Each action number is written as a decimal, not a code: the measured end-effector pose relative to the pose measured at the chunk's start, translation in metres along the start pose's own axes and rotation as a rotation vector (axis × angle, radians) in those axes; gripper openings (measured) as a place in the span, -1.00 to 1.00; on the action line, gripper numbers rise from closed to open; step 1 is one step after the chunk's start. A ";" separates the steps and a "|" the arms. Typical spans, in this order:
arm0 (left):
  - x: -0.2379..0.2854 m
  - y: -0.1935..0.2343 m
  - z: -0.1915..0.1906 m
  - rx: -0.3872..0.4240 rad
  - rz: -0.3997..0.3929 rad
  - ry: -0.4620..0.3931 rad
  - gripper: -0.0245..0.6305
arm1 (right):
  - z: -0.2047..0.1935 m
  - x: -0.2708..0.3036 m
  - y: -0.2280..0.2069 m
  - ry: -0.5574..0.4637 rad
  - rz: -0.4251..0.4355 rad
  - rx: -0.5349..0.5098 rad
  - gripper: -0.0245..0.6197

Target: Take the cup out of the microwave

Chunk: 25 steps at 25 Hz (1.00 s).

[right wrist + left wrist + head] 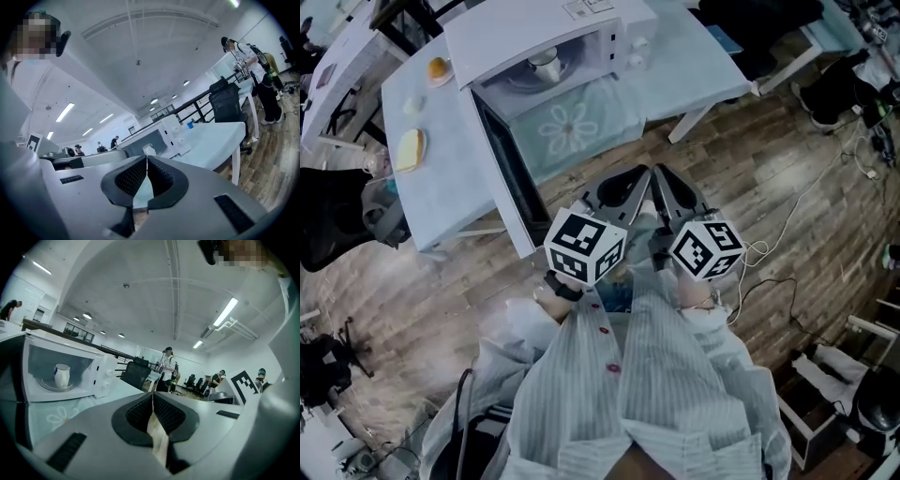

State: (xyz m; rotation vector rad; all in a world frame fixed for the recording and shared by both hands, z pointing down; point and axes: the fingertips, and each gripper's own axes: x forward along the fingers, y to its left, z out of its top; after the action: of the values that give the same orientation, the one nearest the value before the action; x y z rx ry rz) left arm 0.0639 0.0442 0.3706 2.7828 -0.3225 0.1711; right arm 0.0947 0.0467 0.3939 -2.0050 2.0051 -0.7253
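Note:
A white cup stands on the glass turntable inside the white microwave, whose door hangs wide open toward me. The left gripper view shows the cup upright in the lit cavity, far left of the jaws. In the right gripper view the cup peeks just above the jaw tips, inside the microwave. Both grippers hover side by side in front of the table, short of the microwave. My left gripper is shut with nothing held, and so is my right gripper. Their tips nearly touch each other.
The microwave sits on a light-blue table with a flower-print mat in front. An orange and a yellow item lie on the left part. A black chair stands left, cables trail right, and people stand behind.

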 end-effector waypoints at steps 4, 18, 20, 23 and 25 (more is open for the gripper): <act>0.029 0.023 0.015 -0.015 0.070 -0.022 -0.87 | 0.020 0.032 -0.019 0.043 0.061 -0.009 -0.81; 0.081 0.121 0.070 -0.079 0.432 -0.164 -0.87 | 0.079 0.133 -0.047 0.206 0.355 -0.121 -0.81; 0.086 0.130 0.072 -0.083 0.466 -0.174 -0.87 | 0.082 0.143 -0.051 0.221 0.383 -0.130 -0.81; 0.092 0.139 0.074 -0.093 0.516 -0.187 -0.87 | 0.084 0.154 -0.053 0.247 0.431 -0.143 -0.81; 0.094 0.146 0.075 -0.099 0.546 -0.192 -0.87 | 0.085 0.161 -0.051 0.261 0.461 -0.151 -0.81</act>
State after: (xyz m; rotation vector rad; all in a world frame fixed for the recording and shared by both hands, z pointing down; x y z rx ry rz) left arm 0.1254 -0.1344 0.3605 2.5506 -1.1020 0.0129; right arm 0.1725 -0.1248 0.3758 -1.4785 2.6126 -0.7738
